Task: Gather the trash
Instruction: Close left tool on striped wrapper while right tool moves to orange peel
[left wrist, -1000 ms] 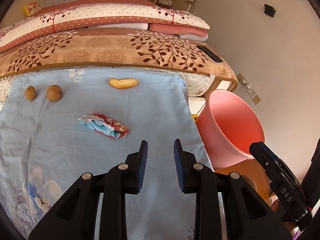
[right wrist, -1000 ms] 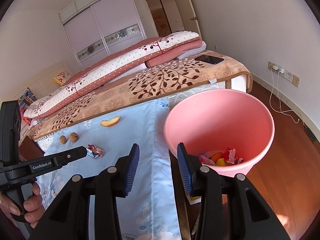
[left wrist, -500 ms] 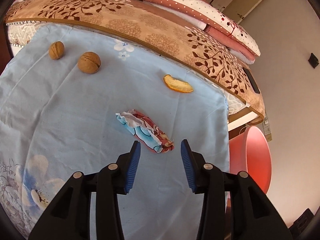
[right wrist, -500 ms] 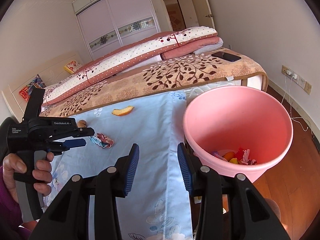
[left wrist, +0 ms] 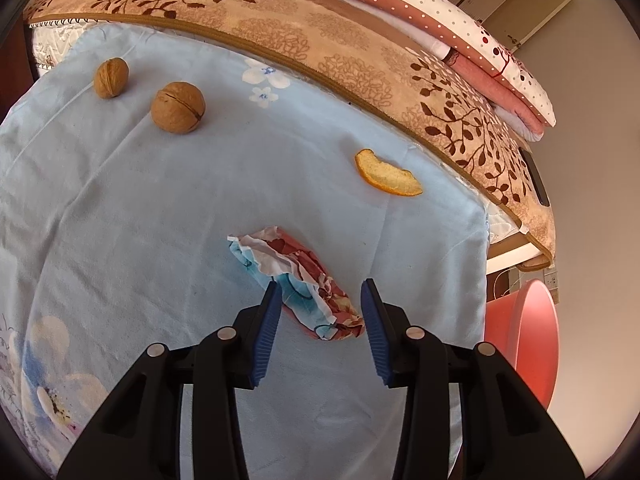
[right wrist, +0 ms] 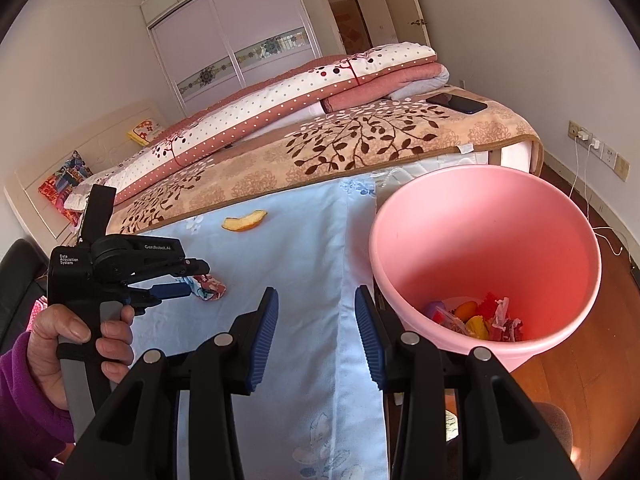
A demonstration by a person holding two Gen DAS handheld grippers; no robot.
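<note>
The left gripper (left wrist: 320, 320) straddles the crumpled wrapper (left wrist: 298, 280) lying on the light blue cloth (left wrist: 160, 220); its fingers (left wrist: 269, 332) have just been closing in but are not yet pressing it. An orange peel (left wrist: 386, 174) and two walnuts (left wrist: 178, 107) lie further off. The right gripper (right wrist: 316, 334) hangs unclenched, holding nothing, beside the pink bin (right wrist: 480, 236), which has trash in the bottom

Sheet (left wrist: 120, 208): wrapper (left wrist: 296, 276), peel (left wrist: 386, 174), 2 walnuts (left wrist: 178, 107)
</note>
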